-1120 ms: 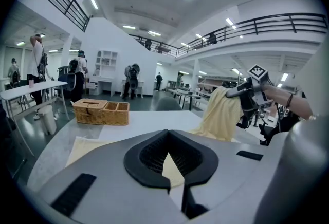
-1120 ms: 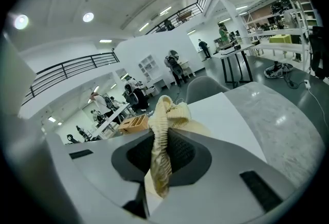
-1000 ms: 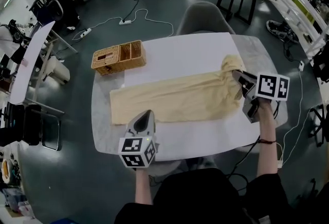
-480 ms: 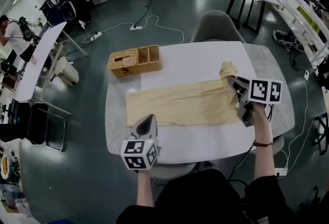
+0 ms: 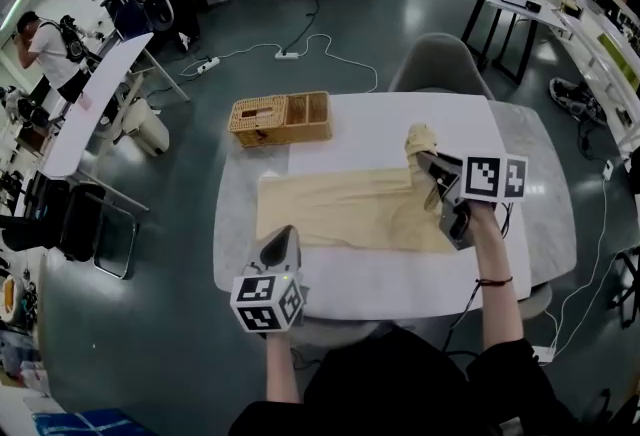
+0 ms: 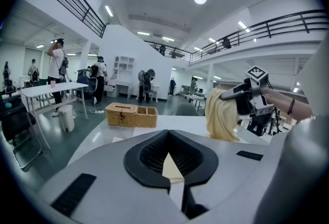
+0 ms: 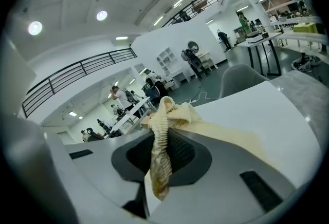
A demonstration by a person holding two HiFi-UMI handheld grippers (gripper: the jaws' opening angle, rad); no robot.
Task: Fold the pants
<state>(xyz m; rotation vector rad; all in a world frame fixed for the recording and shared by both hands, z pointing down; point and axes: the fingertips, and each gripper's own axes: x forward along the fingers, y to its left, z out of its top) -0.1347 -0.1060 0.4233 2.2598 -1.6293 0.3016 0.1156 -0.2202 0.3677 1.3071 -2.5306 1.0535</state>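
Pale yellow pants (image 5: 335, 209) lie stretched across the white table (image 5: 380, 274). My right gripper (image 5: 428, 162) is shut on their bunched right end (image 5: 420, 139) and holds it up off the table, above the rest of the cloth. In the right gripper view the gathered cloth (image 7: 167, 115) is pinched between the jaws of the right gripper (image 7: 158, 164). My left gripper (image 5: 284, 230) hovers at the pants' front edge near their left end, jaws together. In the left gripper view, yellow cloth shows through the small gap of the left gripper (image 6: 171, 166). The lifted end (image 6: 221, 115) hangs ahead.
A wicker basket (image 5: 280, 118) stands at the table's back left corner, also in the left gripper view (image 6: 131, 115). A grey chair (image 5: 440, 64) is behind the table. Desks, cables and people fill the room to the far left.
My right gripper has carried the bunched end leftwards over the pants, so the flat stretch on the table is shorter. The left gripper has shifted a little along the front edge.
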